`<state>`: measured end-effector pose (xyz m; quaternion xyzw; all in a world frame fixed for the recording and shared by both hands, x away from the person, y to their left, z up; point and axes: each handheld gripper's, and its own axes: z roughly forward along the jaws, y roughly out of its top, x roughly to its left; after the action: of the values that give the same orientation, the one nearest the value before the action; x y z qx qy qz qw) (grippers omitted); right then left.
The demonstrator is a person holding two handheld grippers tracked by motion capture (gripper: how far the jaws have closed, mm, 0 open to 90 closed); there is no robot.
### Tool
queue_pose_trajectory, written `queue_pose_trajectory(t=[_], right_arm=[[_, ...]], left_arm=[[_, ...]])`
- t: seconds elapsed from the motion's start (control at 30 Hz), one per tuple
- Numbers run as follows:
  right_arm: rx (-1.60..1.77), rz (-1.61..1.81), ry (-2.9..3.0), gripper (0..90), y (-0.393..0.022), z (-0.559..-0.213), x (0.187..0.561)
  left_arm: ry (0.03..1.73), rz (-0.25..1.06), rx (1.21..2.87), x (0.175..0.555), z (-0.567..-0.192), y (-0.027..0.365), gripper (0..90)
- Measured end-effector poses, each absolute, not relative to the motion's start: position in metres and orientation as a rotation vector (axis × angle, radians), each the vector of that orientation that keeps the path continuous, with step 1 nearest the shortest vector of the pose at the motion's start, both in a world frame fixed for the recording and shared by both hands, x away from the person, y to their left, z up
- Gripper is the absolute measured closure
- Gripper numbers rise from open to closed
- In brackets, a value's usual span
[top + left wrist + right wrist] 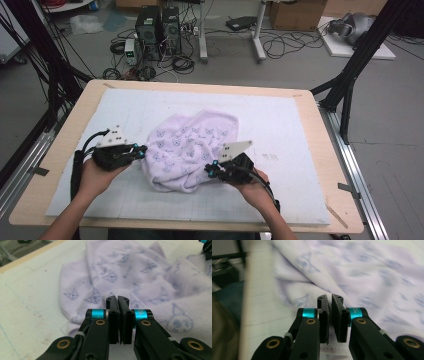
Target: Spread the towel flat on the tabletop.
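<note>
A pale lilac towel [190, 145] printed with small cat faces lies crumpled in the middle of the white mat [280, 115]. My left gripper [144, 150] is at the towel's left edge. Its jaws are shut, and a small fold of the towel [150, 277] peaks at the tips of the left gripper [117, 298]. My right gripper [210, 171] is at the towel's near right edge. In the right gripper view, the right gripper [329, 297] is shut on the towel [374, 277], with fabric showing in the thin slit between its jaws.
The mat covers a wooden table [320, 150] with bare board along its edges. Beyond the far edge the floor holds computer towers [157, 27], tangled cables and a cardboard box [295, 12]. Black frame legs [350, 75] stand at the right.
</note>
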<state>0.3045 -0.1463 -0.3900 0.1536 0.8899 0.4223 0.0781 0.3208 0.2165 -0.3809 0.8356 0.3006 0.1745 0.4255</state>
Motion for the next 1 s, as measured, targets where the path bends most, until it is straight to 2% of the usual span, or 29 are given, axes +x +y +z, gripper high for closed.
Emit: queue_pose_trajectory(t=[0.17, 0.33, 0.53, 0.77, 0.8, 0.9, 1.0], right_arm=[[0.711, 1.205, 2.702, 84.8, -0.159, -0.416, 0.346], [0.764, 1.241, 2.704, 82.5, -0.166, -0.421, 0.352], [0.666, 1.242, 2.649, 73.0, -0.17, -0.402, 0.331], [0.569, 1.303, 2.582, 69.3, -0.177, -0.39, 0.308], [0.54, 1.305, 2.579, 66.7, -0.178, -0.389, 0.304], [0.484, 1.31, 2.604, 61.8, -0.176, -0.392, 0.301], [0.448, 1.278, 2.634, 57.7, -0.169, -0.396, 0.302]], left_arm=[[0.882, 0.387, 2.149, 0.359, -0.412, 0.209, 87.2], [0.891, 0.391, 2.144, 0.365, -0.418, 0.206, 86.0], [0.861, 0.408, 2.084, 0.342, -0.397, 0.223, 73.0], [0.861, 0.429, 2.029, 0.31, -0.396, 0.248, 65.4], [0.852, 0.421, 2.017, 0.303, -0.396, 0.251, 63.5], [0.793, 0.372, 2.015, 0.279, -0.399, 0.246, 59.4], [0.744, 0.338, 2.034, 0.271, -0.402, 0.235, 53.6]])
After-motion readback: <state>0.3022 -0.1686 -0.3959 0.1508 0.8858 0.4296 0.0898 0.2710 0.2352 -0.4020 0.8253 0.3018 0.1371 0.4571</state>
